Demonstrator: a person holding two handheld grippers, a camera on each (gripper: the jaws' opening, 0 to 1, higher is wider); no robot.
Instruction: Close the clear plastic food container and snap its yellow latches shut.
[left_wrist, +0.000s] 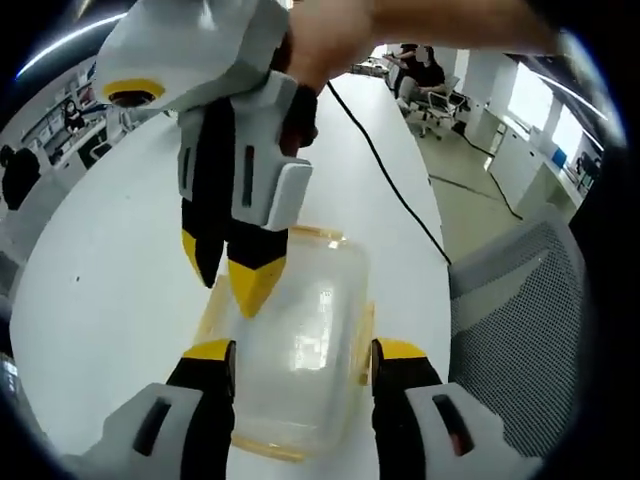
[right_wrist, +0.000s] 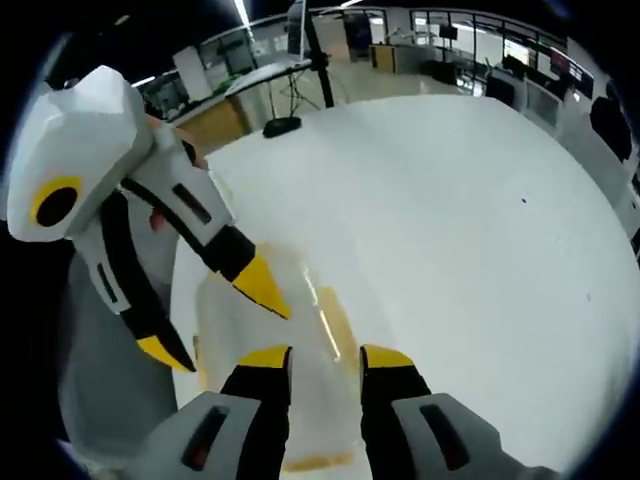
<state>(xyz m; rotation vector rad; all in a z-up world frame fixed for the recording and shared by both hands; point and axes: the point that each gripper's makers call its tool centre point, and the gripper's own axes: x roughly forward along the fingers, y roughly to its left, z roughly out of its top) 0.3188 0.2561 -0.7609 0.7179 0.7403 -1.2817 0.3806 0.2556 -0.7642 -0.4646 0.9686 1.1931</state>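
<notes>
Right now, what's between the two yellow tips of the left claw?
In the left gripper view, the clear container lies between the left claw's open tips.

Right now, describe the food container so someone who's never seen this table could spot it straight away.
On the long white table, look between the left gripper jaws. There lies the clear plastic container, a rounded rectangle with yellow latches along its edges. It is the see-through thing there, apart from the black cable running past it.

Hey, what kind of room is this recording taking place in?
Likely an open-plan office or lab: a long white table, a grey mesh office chair beside it, more desks and swivel chairs farther back, and a tripod stand.
</notes>
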